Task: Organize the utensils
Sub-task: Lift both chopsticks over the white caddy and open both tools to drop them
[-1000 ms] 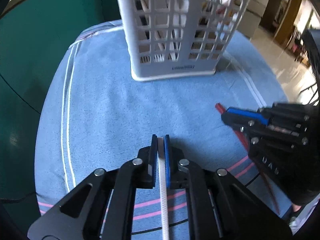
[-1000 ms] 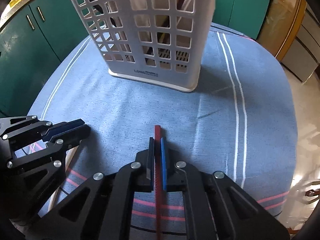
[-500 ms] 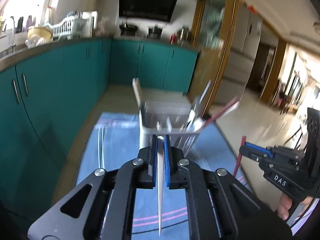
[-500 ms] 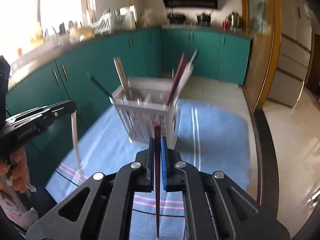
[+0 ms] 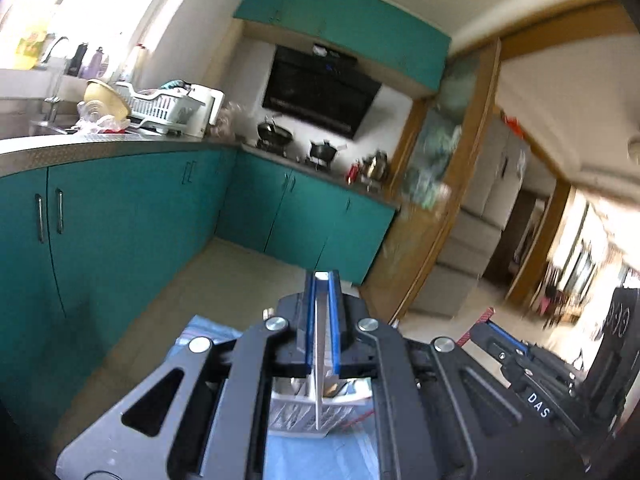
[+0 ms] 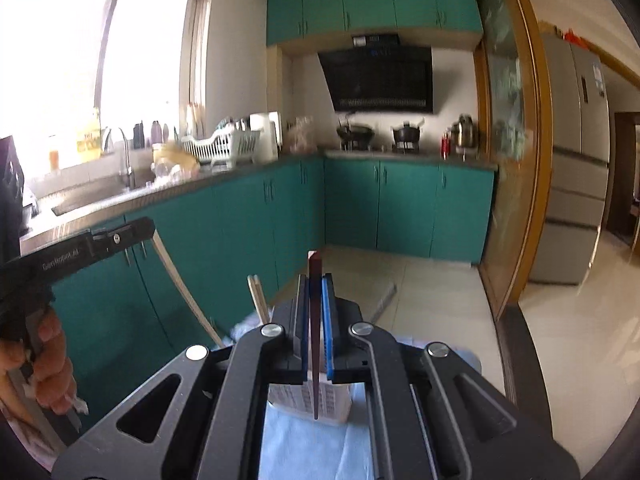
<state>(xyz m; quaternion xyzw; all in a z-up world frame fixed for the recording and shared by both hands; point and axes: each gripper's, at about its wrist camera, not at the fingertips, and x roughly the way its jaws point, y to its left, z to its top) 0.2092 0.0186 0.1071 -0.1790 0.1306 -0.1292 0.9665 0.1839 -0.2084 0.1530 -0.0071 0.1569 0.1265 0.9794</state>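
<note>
While one white slotted plastic utensil basket (image 6: 310,400) sits at six o'clock, the left gripper (image 5: 322,280) pinches one pale chopstick (image 5: 319,360) and the right gripper (image 6: 315,280) one dark-red chopstick (image 6: 314,320), both nearly level.

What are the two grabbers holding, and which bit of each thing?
The left gripper pinches a white chopstick near its top end. The right gripper pinches a dark red chopstick likewise.

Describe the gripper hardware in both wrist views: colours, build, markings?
Both match: black angular linkage arms with triangular cut-outs, silver pivot bolts, blue finger pads. The left gripper and right gripper carry white lettering on their sides; the right's reads "DAS", the left's is too blurred to read.
</note>
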